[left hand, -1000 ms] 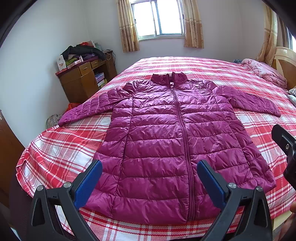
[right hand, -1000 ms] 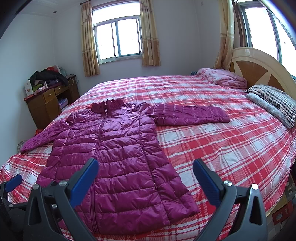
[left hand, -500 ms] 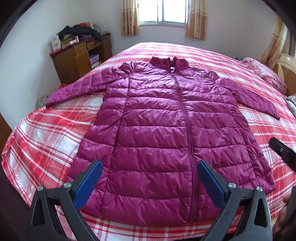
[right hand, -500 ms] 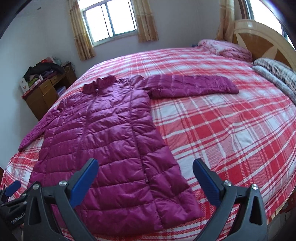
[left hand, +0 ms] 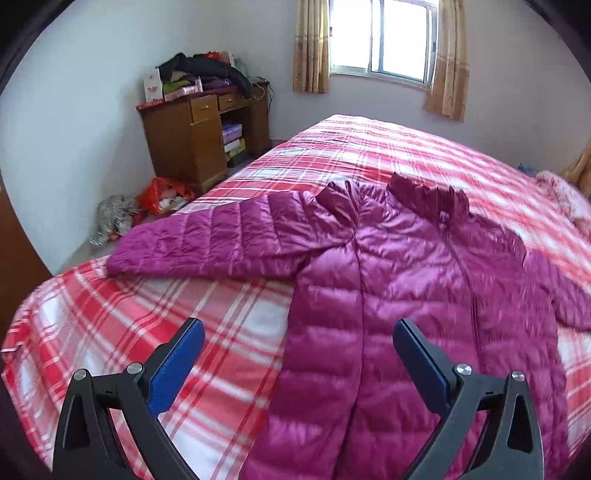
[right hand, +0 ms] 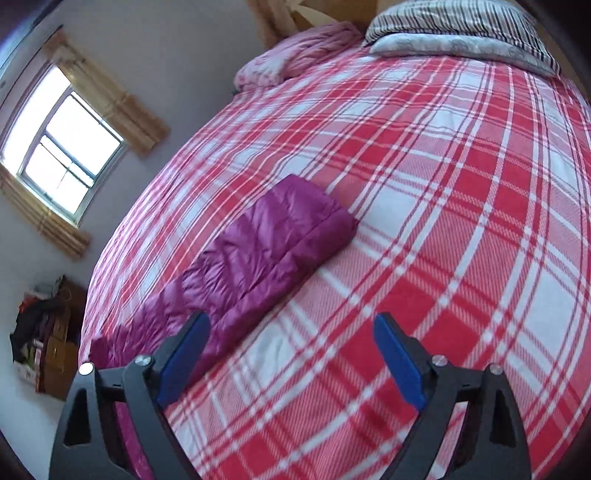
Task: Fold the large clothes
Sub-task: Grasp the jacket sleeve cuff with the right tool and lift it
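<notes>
A magenta quilted puffer jacket point(left hand: 406, 295) lies flat and zipped on the red plaid bed point(left hand: 184, 314), collar toward the window. Its left sleeve point(left hand: 214, 240) stretches out to the left. My left gripper point(left hand: 299, 358) is open and empty, above the jacket's left side below that sleeve. In the right wrist view the jacket's right sleeve point(right hand: 273, 240) lies stretched across the bed, cuff toward the pillows. My right gripper point(right hand: 291, 354) is open and empty above the bedspread point(right hand: 443, 221), with the sleeve by its left finger.
A cluttered wooden dresser point(left hand: 199, 136) stands by the wall left of the bed, with bags point(left hand: 162, 192) on the floor beside it. A striped pillow point(right hand: 461, 33) and a pink blanket point(right hand: 295, 55) lie at the head of the bed. The window point(left hand: 380, 37) is behind.
Both grippers moved forward and apart: the left swung toward the jacket's left sleeve, the right swung toward the right sleeve and tilted. Both stayed open. The jacket has not moved.
</notes>
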A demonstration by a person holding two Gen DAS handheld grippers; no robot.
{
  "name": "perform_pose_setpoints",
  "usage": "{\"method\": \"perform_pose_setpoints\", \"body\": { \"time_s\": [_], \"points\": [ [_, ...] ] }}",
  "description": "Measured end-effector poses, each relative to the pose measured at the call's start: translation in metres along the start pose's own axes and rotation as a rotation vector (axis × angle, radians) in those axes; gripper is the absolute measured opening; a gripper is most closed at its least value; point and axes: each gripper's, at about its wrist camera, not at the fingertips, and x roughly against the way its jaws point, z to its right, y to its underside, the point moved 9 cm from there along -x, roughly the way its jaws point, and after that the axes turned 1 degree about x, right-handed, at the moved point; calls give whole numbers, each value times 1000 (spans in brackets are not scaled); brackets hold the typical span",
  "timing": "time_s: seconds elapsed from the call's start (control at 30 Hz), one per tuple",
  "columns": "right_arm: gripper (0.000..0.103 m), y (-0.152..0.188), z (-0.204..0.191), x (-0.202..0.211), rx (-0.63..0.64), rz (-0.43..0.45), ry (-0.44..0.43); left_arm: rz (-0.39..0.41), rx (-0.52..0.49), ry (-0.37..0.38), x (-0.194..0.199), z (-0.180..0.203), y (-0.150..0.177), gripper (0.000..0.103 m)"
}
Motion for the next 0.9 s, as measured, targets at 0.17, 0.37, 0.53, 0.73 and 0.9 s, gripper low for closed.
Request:
{"method": "perform_pose_setpoints", "body": {
  "time_s": [0.17, 0.37, 0.53, 0.73, 0.9],
  "points": [
    [91, -20, 2, -43, -123, 8, 51, -7, 62, -21, -50, -7, -18, 102],
    [47, -24, -6, -57, -1, 61, 226, -6, 82, -22, -85, -14, -21, 102],
    [22, -20, 3, -52, 53, 76, 271, -25, 75, -9, -103, -17, -8, 102],
    [12, -31, -51, -26, 232, 143, 239, 4, 85, 14, -95, -22, -9, 102],
    [11, -2, -161, 29, 463, 192, 95, 102, 80, 13, -68, -30, -21, 102]
  ]
}}
